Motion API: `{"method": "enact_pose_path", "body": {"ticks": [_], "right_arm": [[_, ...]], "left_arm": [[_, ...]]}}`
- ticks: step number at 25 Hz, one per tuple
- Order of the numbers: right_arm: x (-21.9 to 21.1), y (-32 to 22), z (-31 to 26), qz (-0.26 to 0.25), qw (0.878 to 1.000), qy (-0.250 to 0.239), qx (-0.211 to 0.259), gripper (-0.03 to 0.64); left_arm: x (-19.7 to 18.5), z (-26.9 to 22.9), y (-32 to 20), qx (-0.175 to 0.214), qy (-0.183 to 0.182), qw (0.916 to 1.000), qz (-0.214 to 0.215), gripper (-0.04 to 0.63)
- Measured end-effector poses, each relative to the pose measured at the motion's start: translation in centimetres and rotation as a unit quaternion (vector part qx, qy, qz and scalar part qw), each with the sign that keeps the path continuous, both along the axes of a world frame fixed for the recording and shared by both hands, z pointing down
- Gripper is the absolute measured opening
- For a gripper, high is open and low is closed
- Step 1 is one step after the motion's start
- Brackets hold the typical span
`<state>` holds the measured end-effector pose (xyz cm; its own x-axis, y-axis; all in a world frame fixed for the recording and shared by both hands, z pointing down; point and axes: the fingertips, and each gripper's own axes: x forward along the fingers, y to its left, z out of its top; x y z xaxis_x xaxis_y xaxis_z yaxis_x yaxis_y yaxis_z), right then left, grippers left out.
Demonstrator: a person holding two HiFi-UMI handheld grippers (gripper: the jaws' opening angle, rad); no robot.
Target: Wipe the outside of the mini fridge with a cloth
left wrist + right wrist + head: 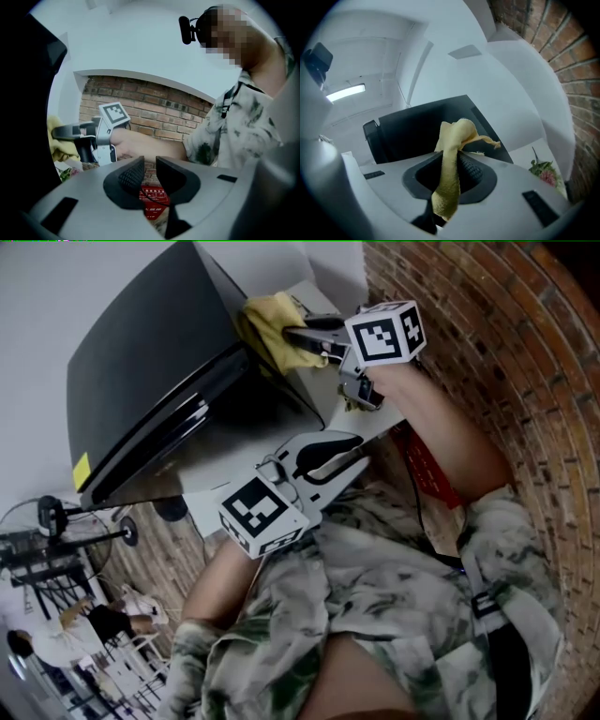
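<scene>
Fridge [141, 381]: a black box with its door seam running along the near-left side in the head view. It stands on a white ledge [309, 292] to the left of a brick wall [487, 352]. In the right gripper view its dark side [412, 126] fills the middle ground just beyond the jaws. The cloth [272, 329] is yellow and bunched, and it lies at the fridge's far-right upper edge, seemingly against it, though I cannot tell how firm the contact is. The right gripper [298, 334] has its jaws closed on the cloth [450, 159]; one fold sticks up past the tips and a tail hangs down between them. The left gripper [349, 452] hangs nearer the body, well apart from the fridge. Its jaws [150, 171] stand a narrow gap apart with nothing between them.

The step in hand looks like wiping that side panel. To do it well, the bunched fold, not the hard jaw tips, should meet the surface, so tilt the gripper until the cloth leads. Use long overlapping strokes from the far edge toward the near one, with even, light pressure. The grip takes only a narrow part of the cloth, so dragging hard could pull it free. The fridge sits close to the ledge's edge, so a sideways shove could shift it, and the idle left gripper could steady the opposite side.
</scene>
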<state>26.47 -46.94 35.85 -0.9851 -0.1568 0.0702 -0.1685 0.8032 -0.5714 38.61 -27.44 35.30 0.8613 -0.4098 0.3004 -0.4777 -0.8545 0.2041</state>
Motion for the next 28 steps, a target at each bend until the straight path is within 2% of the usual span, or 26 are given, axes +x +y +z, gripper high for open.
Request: {"method": "enact_pose_path", "body": {"ticks": [4,10,19,28], "right_arm": [[-0.6,0.2,5.0,0.004,0.999,0.038,-0.028,0.086],[-1.3,1.0,11.3,0.005,0.995,0.095,-0.036,0.086],[-1.7,0.9,19.4,0.001,0.981,0.191,-0.022,0.086],[-2.1,0.5,24.0,-0.008,0.958,0.285,0.029,0.086]], "left_arm": [[-0.3,0.1,0.1,0.0,0.0,1.0,-0.005,0.086],[-0.1,0.1,0.3,-0.013,-0.003,0.9998,-0.013,0.086],[-0.8,0.7,0.1,-0.023,-0.006,0.9995,-0.019,0.086],[-2.0,0.7,0.4,-0.025,-0.007,0.9991,-0.033,0.086]]}}
